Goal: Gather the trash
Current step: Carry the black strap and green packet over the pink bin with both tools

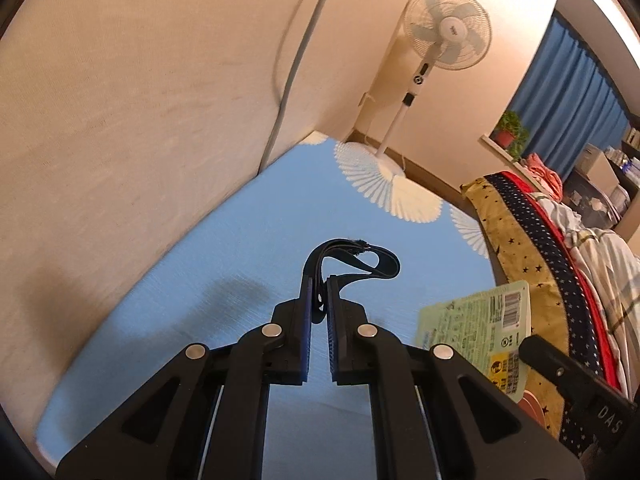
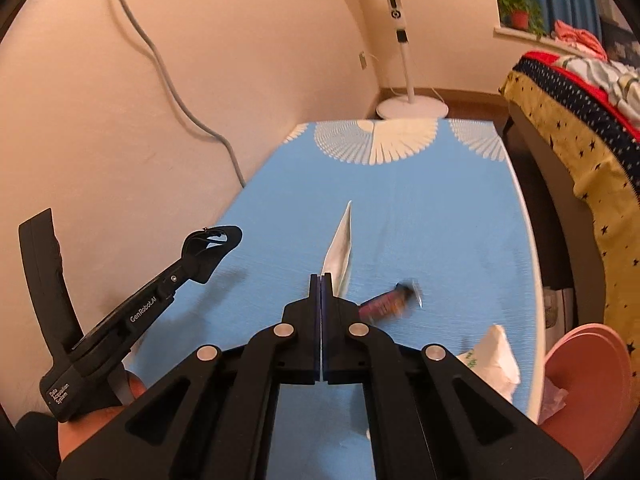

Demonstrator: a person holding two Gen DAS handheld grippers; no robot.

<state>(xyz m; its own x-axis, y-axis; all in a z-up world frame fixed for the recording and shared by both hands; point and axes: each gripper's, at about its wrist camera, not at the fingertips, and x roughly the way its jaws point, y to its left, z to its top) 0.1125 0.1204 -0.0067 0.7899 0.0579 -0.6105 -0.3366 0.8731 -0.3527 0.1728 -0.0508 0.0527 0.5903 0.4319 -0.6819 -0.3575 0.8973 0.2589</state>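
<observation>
My left gripper [image 1: 319,284] is shut on a dark blue strap [image 1: 352,258] that loops up from its fingertips above the blue tablecloth [image 1: 224,280]. It also shows in the right wrist view [image 2: 208,254] at the left. My right gripper [image 2: 321,280] is shut on a flat green-and-white wrapper [image 2: 340,244], seen edge-on here and face-on in the left wrist view [image 1: 480,324]. A pink tube-shaped wrapper [image 2: 386,302] lies blurred on the cloth just right of the right gripper. A crumpled white bag [image 2: 496,360] lies near the table's right edge.
A pink bin [image 2: 588,384] stands below the table's right edge. A white standing fan [image 2: 404,40] is beyond the table's far end. A bed with star-patterned covers [image 2: 580,128] lies to the right. A wall with a grey cable [image 2: 160,60] runs along the left.
</observation>
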